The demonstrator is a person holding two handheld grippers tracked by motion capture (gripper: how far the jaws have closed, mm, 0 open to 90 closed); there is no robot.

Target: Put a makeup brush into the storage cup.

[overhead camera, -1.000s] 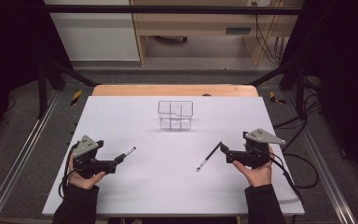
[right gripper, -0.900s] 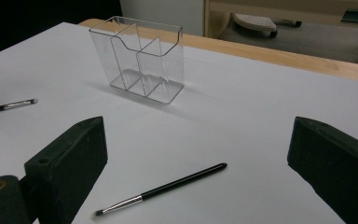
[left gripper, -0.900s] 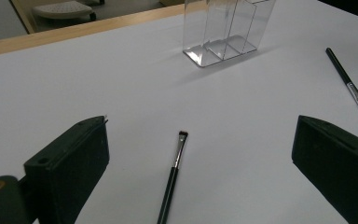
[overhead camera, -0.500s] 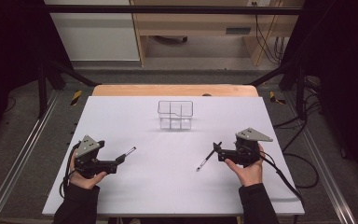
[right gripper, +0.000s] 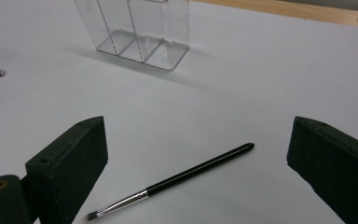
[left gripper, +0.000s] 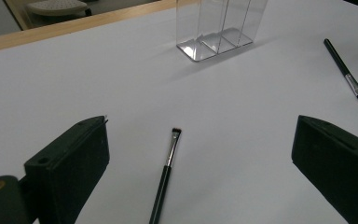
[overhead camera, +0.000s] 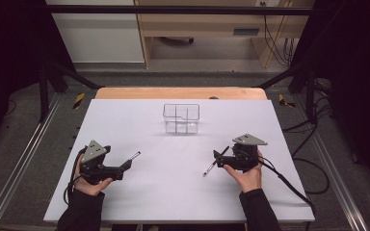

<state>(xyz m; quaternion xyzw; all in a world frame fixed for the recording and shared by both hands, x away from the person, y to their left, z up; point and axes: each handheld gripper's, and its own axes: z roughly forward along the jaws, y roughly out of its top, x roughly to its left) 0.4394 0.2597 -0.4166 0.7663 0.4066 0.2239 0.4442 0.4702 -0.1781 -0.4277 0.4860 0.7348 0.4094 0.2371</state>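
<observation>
Here we are holding the left gripper (overhead camera: 125,165) with its jaws spread wide and gripping nothing; in the left gripper view a slim black brush (left gripper: 165,177) is lying flat on the white table (overhead camera: 173,192) between the two jaws, its bristle tip pointing away from us and touching neither jaw. In the high view that brush (overhead camera: 134,155) is showing just past the jaw tips. We are keeping the right gripper (overhead camera: 217,156) equally wide apart and likewise grasping nothing; in the right gripper view a second black brush (right gripper: 177,179) is lying on the table between the jaws, set on a slant, its silver ferrule and bristles near the left jaw and its handle end pointing toward the right one. From above, this second brush (overhead camera: 215,162) is lying right at the jaw tips. Farther out, a clear divided organizer (overhead camera: 181,118) is standing upright near the middle of the table's far half, well apart from both brushes and both grippers. Our hands are resting low over the near edge of the table.
</observation>
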